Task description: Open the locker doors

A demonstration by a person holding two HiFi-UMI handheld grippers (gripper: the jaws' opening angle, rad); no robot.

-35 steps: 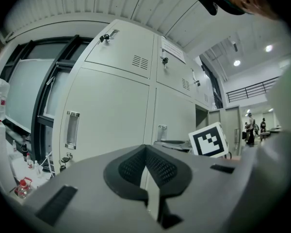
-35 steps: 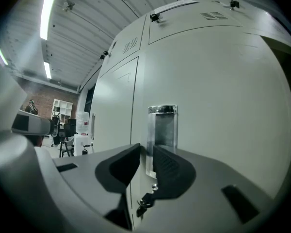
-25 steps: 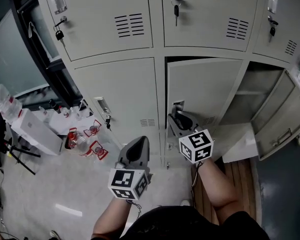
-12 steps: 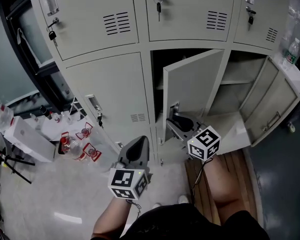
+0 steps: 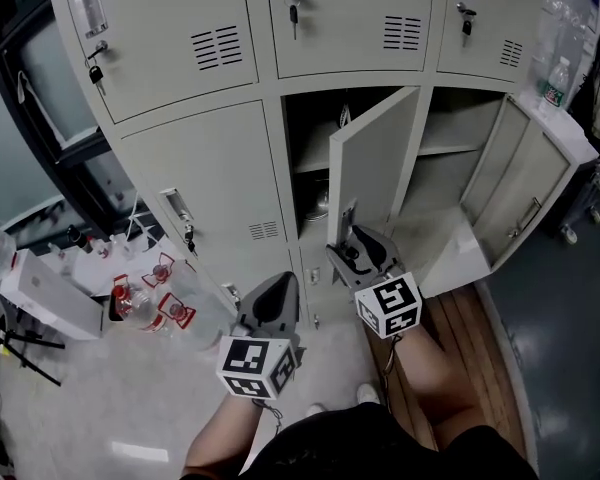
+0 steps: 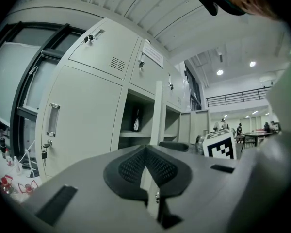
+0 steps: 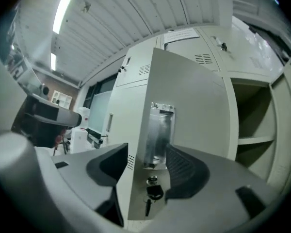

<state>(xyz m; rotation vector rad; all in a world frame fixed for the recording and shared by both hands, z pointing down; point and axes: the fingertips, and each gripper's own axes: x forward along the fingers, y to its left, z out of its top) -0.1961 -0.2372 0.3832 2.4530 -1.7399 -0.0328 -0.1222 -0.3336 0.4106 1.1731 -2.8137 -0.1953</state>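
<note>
Grey lockers fill the head view. In the lower row the middle door (image 5: 372,158) stands swung out, the right door (image 5: 520,193) hangs wide, and the left door (image 5: 205,173) is closed with a key under its handle (image 5: 174,206). My right gripper (image 5: 352,240) is at the middle door's free edge; its jaws are opening, with the door's recessed handle (image 7: 157,132) and key (image 7: 153,193) between the pads, which stand clear of them. My left gripper (image 5: 277,286) hangs shut and empty in front of the closed left door (image 6: 82,115).
Upper-row locker doors (image 5: 350,18) are closed, with keys in their locks. Bottles in red holders (image 5: 145,293) and a white box (image 5: 45,293) sit on the floor at the left. A wooden strip (image 5: 455,343) runs by my right arm. A green-labelled bottle (image 5: 552,80) stands at the upper right.
The middle lower door has swung further out. My right gripper's jaws have spread wide off its handle. The left gripper has not moved.
</note>
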